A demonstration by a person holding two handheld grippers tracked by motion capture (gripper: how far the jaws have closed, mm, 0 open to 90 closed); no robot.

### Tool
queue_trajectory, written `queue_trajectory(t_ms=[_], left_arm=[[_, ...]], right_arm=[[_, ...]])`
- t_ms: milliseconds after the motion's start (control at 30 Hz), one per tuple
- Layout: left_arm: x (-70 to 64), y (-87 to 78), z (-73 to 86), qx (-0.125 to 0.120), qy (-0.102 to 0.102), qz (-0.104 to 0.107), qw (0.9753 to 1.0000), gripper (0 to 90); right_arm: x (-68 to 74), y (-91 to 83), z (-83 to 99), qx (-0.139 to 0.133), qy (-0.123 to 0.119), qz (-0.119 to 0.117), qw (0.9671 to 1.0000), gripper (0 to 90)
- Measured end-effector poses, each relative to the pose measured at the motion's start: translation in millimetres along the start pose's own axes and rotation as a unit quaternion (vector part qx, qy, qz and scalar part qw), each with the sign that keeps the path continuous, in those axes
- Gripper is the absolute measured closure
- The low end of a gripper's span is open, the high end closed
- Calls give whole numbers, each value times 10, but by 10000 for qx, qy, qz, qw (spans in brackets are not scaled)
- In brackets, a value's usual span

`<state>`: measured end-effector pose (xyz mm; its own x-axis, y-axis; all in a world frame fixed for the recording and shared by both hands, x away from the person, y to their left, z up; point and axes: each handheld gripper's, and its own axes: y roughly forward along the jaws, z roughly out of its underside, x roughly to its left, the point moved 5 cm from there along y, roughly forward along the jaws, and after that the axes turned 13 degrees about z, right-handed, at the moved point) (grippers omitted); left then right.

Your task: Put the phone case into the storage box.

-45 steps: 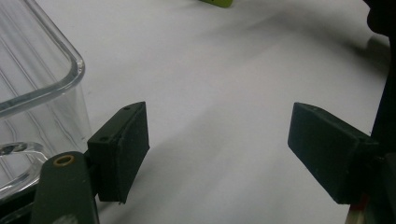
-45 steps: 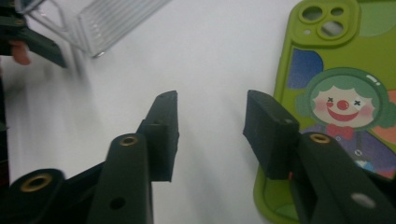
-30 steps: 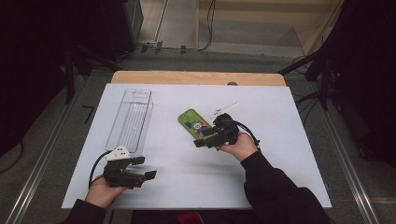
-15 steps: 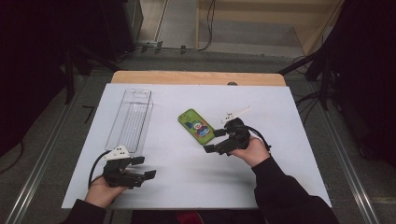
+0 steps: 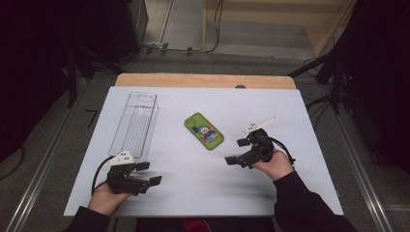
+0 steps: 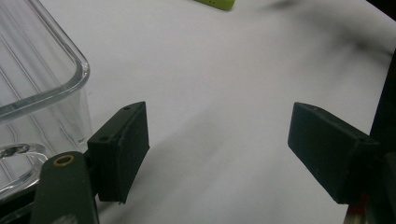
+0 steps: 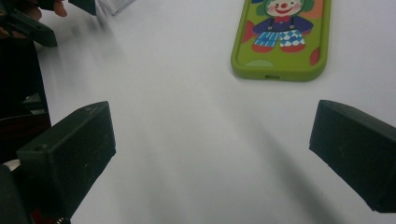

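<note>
White table top (image 5: 290,104) w/ wood edge (image 5: 203,80), grey floor (image 5: 183,24), dark surroundings, metal rails (image 5: 34,186)

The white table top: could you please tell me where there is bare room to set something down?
The white table top is bare between the left claw and the right claw, along the far edge beyond the green phone case, and at the far right corner. It is crowded on the left, where the clear plastic box lies close to the left claw.

No words, numbers or brand marks can be read; the green phone case (image 7: 280,38) bears just a clown drawing.
</note>
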<state>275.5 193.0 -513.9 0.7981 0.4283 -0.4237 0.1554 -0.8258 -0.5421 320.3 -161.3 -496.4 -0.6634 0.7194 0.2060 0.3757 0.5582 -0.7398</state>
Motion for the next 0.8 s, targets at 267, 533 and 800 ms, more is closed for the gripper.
queue_trajectory(t_ms=[267,533,800], left_arm=[[-5,0,0,-4,5,-30,10000,210],[3,-15,-5,-43,-10,-32,10000,210],[1,-15,-8,-41,-7,-30,10000,210]], right_arm=[[7,-127,146,-55,79,264,9996,50],[-5,-238,403,-212,184,344,9990,50],[-28,-275,570,-129,152,459,9987,50]])
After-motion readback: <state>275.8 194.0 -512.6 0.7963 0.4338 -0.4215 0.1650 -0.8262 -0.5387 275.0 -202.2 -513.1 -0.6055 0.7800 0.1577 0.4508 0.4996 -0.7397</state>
